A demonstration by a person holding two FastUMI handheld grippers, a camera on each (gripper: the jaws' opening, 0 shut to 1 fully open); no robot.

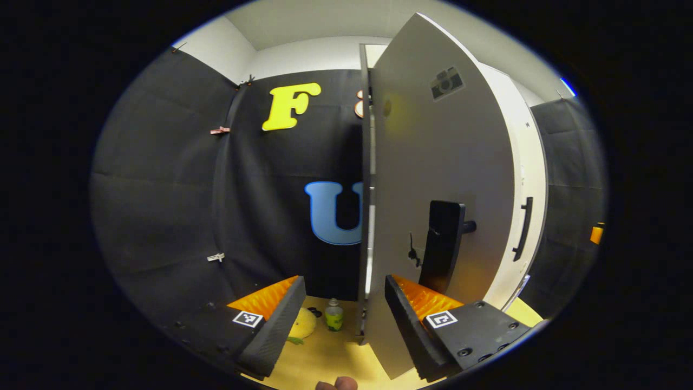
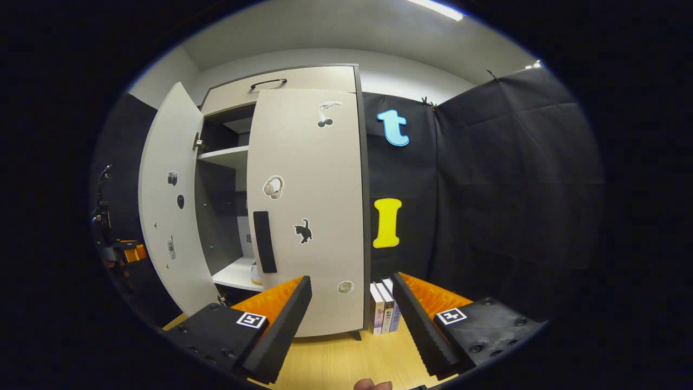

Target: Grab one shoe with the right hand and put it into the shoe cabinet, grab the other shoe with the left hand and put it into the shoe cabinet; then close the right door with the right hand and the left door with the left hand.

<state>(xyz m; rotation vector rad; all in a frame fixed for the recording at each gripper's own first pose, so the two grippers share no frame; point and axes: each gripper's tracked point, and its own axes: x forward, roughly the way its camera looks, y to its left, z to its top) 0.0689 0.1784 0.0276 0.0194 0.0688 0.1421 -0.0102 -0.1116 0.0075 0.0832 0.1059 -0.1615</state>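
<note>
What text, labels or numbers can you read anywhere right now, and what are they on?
No text is readable.
Books beside the cabinet: spine print too small to read.
Bottle: label blurred.
Right door: picture stickers such as a cat sticker, no words.
Left door: camera sticker, no words.
Right gripper: square coded marker, no letters.

Half-open left door (image 1: 438, 179) edge-on before the left tool (image 1: 341, 319), bare floor (image 1: 330, 352) beneath.
</note>
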